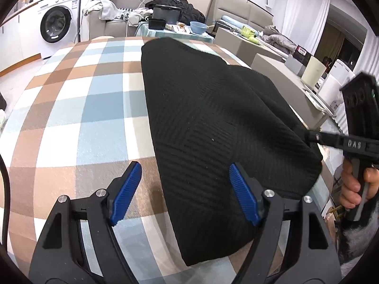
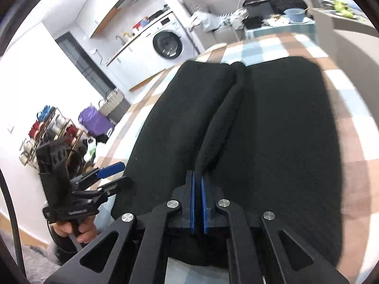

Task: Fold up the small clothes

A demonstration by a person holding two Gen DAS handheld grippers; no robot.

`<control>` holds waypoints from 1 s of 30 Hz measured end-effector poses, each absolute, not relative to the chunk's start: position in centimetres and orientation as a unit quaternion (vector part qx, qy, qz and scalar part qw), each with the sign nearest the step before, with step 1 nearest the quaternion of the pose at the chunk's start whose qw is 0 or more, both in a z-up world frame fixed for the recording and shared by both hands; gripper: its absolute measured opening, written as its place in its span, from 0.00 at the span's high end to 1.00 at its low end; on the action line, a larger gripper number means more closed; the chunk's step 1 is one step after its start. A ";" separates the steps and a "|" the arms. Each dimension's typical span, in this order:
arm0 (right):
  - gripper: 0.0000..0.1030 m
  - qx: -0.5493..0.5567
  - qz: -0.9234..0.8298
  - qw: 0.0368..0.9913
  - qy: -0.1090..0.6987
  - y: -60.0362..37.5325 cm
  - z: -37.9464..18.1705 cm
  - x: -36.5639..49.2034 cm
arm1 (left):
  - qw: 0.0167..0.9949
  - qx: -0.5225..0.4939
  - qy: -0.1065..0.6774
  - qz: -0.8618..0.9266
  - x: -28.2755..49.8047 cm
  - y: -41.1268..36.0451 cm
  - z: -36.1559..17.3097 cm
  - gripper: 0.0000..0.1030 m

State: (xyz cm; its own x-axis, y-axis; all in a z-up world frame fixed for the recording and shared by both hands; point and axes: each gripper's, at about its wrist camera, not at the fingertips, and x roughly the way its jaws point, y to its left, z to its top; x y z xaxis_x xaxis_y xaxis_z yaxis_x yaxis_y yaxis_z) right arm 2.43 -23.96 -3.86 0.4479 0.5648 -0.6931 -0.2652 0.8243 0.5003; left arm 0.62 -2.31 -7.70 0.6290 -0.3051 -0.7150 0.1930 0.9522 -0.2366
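A black ribbed knit garment [image 1: 201, 94] lies lengthwise on a table with a blue, brown and white checked cloth [image 1: 83, 106]. My left gripper [image 1: 184, 166] is open, its blue pads astride the garment's near left edge and holding nothing. In the right wrist view the garment [image 2: 284, 130] has a raised ridge down its middle. My right gripper [image 2: 197, 174] is shut on the near end of that ridge. The right gripper [image 1: 308, 136] also reaches in from the right at the garment's edge. The open left gripper [image 2: 124, 173] shows at the lower left.
A washing machine [image 1: 56, 23] stands at the back left. Behind the table are a sofa with clothes and a small table with a blue bowl [image 1: 198, 27]. Boxes [image 1: 267, 59] stand close to the right edge. A shoe rack [image 2: 47, 130] stands on the floor.
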 end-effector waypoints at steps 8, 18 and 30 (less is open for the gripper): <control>0.81 0.140 0.212 0.825 0.505 -23.8 -5.8 5.2 | 0.898 -0.069 0.413 -0.131 2.1 -2.2 -8.0 0.28; 0.79 0.201 0.148 0.824 0.508 -21.9 -7.2 18.9 | 0.901 -0.077 0.411 -0.117 5.1 -1.4 -7.7 0.28; 0.94 0.133 0.108 0.848 0.502 -21.7 -6.9 22.2 | 0.897 -0.091 0.419 -0.110 7.0 -0.8 -8.2 0.28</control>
